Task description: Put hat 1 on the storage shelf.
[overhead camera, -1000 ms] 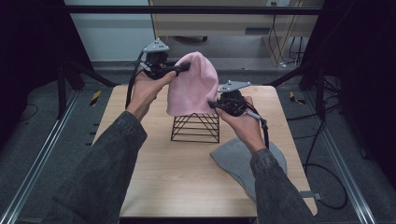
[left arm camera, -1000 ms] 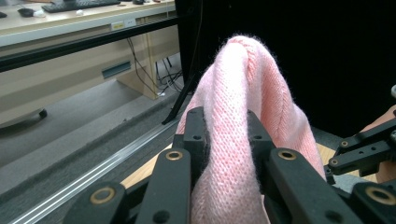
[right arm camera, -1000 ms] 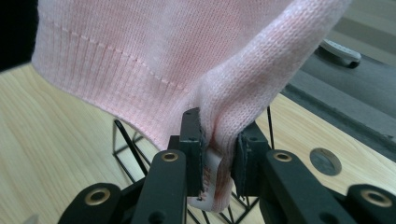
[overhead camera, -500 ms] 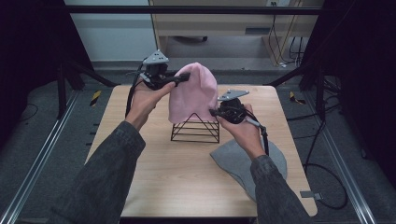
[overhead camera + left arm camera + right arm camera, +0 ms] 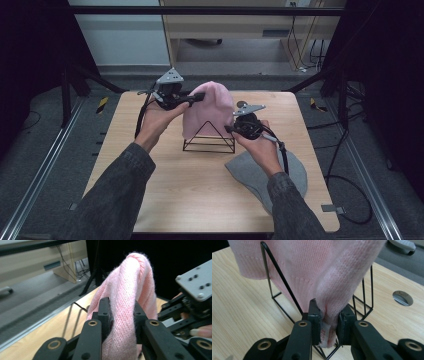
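Pink knit hat [image 5: 207, 112] is draped over a black wire triangular stand [image 5: 209, 142] at table centre, toward the far side; its top rises above the stand's peak, its lower hem hangs down the near face. Left gripper [image 5: 196, 97] pinches the hat's upper left fold, knit bunched between its jaws; right gripper [image 5: 231, 130] pinches the lower right hem, where a white label shows between the jaws. Grey hat [image 5: 265, 172] lies flat at near right on the wooden table [image 5: 200, 200], partly under the right forearm.
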Tool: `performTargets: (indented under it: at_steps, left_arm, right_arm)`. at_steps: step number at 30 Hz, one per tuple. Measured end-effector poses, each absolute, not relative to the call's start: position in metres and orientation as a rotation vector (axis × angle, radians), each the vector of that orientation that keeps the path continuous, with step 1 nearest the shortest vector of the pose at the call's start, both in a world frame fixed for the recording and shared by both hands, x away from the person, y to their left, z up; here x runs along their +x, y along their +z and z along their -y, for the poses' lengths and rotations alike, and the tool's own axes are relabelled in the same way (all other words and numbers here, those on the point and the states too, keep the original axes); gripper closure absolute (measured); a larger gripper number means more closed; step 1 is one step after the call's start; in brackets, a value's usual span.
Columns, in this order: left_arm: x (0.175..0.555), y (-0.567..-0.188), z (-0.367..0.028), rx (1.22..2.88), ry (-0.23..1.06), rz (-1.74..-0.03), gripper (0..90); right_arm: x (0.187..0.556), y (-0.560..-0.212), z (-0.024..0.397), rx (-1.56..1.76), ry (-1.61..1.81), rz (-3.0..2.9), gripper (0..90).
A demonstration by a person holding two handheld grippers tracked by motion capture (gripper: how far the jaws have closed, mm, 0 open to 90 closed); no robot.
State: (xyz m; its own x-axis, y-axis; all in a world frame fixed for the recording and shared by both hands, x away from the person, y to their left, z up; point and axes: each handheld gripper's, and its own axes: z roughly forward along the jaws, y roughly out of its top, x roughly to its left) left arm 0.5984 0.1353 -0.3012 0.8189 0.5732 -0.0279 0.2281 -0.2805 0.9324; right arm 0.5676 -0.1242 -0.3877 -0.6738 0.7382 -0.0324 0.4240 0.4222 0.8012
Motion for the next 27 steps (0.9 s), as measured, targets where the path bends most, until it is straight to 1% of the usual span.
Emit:
performTargets:
  at_steps: [2, 5, 27]
  left_arm:
    - [0.598, -0.307, -0.136, 1.831, 0.347, -0.627, 75.9]
    - [0.597, -0.31, -0.134, 1.893, 0.412, -0.623, 76.1]
    - [0.591, -0.323, -0.136, 1.925, 0.386, -0.617, 76.0]
  right_arm:
    - [0.568, -0.39, 0.124, 0.996, 1.126, -2.305, 76.2]
    - [0.57, -0.392, 0.126, 1.003, 1.113, -2.31, 76.2]
    - [0.565, -0.402, 0.13, 1.011, 1.11, -2.336, 74.8]
